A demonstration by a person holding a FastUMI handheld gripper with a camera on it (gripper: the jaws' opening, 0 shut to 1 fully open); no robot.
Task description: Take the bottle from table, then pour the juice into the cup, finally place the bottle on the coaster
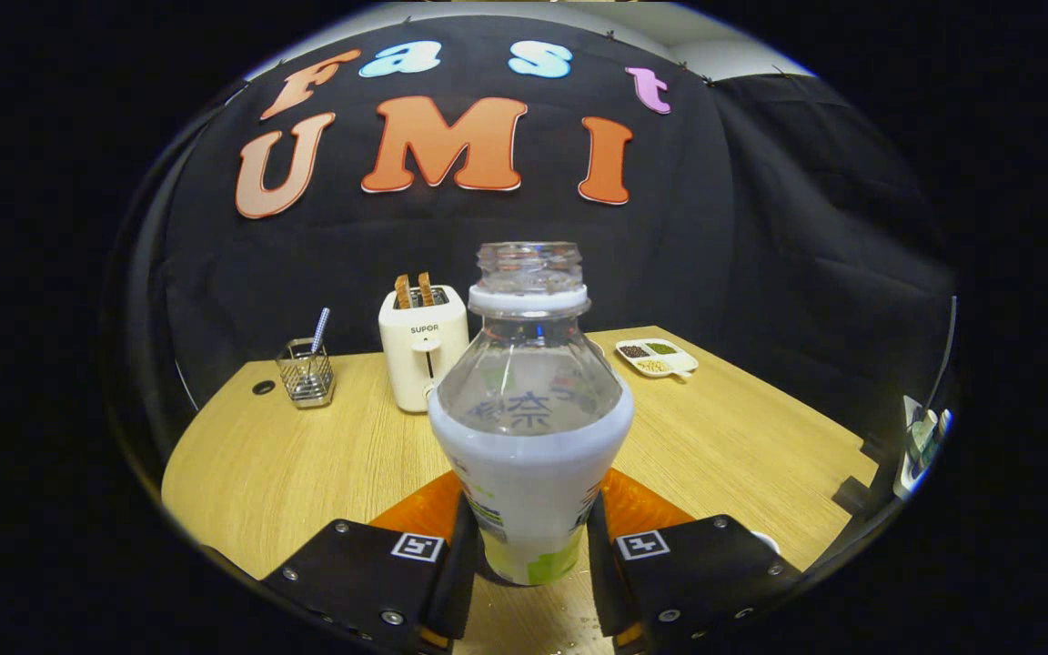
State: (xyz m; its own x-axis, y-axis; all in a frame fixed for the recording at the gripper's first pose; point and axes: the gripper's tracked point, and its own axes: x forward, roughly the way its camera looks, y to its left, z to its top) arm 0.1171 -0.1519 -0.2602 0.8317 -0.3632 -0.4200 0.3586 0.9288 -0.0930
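A clear plastic bottle [529, 428] with a white label and no cap stands upright between my fingers. The upper part of the bottle looks empty. My gripper [531, 555] is shut on the bottle, with both fingers pressed against its lower sides. An orange coaster [642, 505] lies under and behind the bottle's base and shows on both sides of it. Just behind the right finger, a sliver of white rim, maybe the cup [766, 542], peeks out.
On the wooden table [287, 464] beyond the bottle stand a cream toaster [422, 350] with two slices of toast, a wire holder [306, 373] with a straw, and a white divided dish [657, 357]. A few droplets [579, 626] lie between my fingers.
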